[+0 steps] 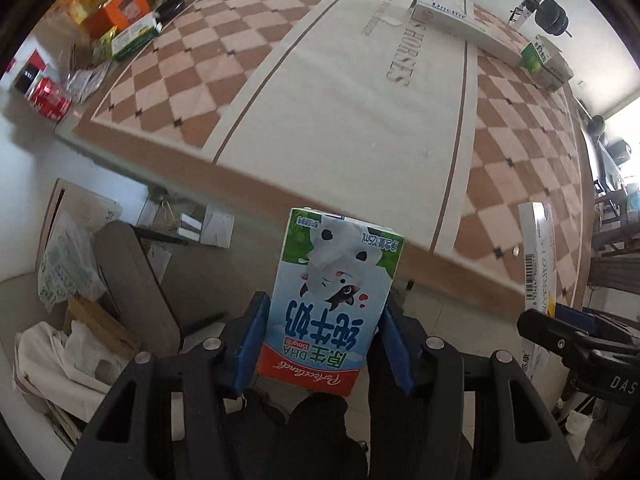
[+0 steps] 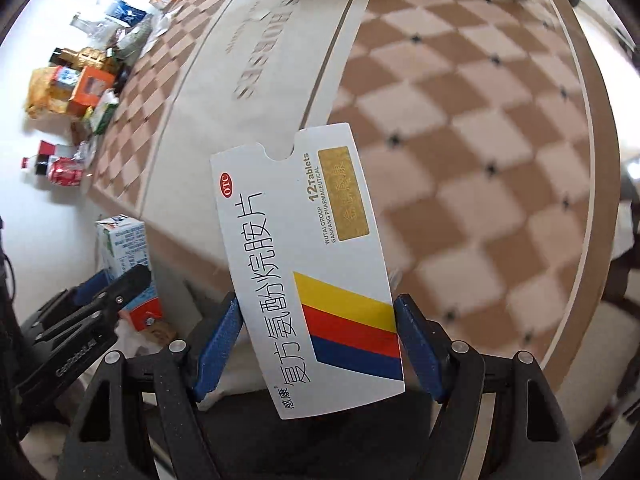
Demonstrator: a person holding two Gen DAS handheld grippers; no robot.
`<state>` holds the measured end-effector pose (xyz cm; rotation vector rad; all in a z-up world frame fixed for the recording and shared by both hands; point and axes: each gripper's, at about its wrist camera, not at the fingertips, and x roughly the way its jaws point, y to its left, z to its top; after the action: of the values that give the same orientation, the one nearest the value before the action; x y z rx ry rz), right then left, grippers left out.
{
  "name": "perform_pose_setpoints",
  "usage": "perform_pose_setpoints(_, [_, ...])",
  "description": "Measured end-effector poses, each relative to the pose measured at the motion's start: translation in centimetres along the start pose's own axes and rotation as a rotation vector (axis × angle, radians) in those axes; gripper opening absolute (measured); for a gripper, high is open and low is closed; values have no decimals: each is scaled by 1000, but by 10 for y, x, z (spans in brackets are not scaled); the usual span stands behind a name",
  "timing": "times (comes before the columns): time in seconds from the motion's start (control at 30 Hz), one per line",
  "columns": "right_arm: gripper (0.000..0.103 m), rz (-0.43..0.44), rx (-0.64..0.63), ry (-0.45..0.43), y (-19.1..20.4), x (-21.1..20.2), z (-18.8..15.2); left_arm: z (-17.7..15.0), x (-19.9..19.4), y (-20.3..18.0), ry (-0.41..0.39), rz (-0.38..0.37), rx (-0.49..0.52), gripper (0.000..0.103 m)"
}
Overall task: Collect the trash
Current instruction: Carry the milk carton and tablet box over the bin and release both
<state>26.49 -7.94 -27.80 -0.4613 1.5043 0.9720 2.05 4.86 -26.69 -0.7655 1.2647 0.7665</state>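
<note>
Checkered counter (image 1: 360, 120) beyond. Left claw (image 1: 320, 340) clamps milk carton (image 1: 332, 300); right claw (image 2: 320, 344) pinches tablet box (image 2: 312, 272). Both look light, crushable; grip flat sides.

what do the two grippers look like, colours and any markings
Both are matte black plastic frames with cut-out slots and silver round screws. The left gripper and right gripper each carry two blue fingers. White lettering marks their sides; no cables or sleeves show.
</note>
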Motion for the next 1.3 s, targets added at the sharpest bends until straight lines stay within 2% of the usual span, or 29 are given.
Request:
perform_pose_setpoints(0.03, [78,5,2,8,16,13,-32,-15,4,7,19,-6,-5,51])
perform_pose_setpoints(0.13, [78,23,24,58,32,37,-99,-49,29,22,97,-17,-12,51])
perform_pose_setpoints(0.23, [78,15,36,125,42,73,-153,-77,68,30,189,-31,-26,51])
perform_pose_setpoints(0.3, [78,1,40,173,34,89,-188,-89,95,32,234,-54,-55,51])
perform_pose_setpoints(0.47, [78,-42,64,247,8,146,-227,-94,173,25,321,-123,-91,51])
perform_pose_setpoints(0.57, [78,-72,94,248,-14,193,-231,-87,226,17,338,-156,-93,51])
perform_pose_setpoints(0.73, [78,-106,148,198,-60,280,-210,-78,318,-1,393,-202,-65,52])
perform_pose_setpoints(0.93, [78,-125,161,216,-104,372,-179,-67,396,-7,421,-165,-29,53])
perform_pose_setpoints(1.0, [78,-127,150,222,-111,397,-170,-67,408,-5,416,-167,-43,67])
perform_pose_setpoints(1.07, [78,-125,148,223,-117,415,-160,-67,416,-2,406,-164,-51,95])
perform_pose_setpoints(1.13, [78,-115,163,225,-118,434,-150,-68,424,1,403,-133,-40,101])
perform_pose_setpoints(1.3, [79,-94,200,234,-131,462,-142,-71,427,10,380,-86,-44,101])
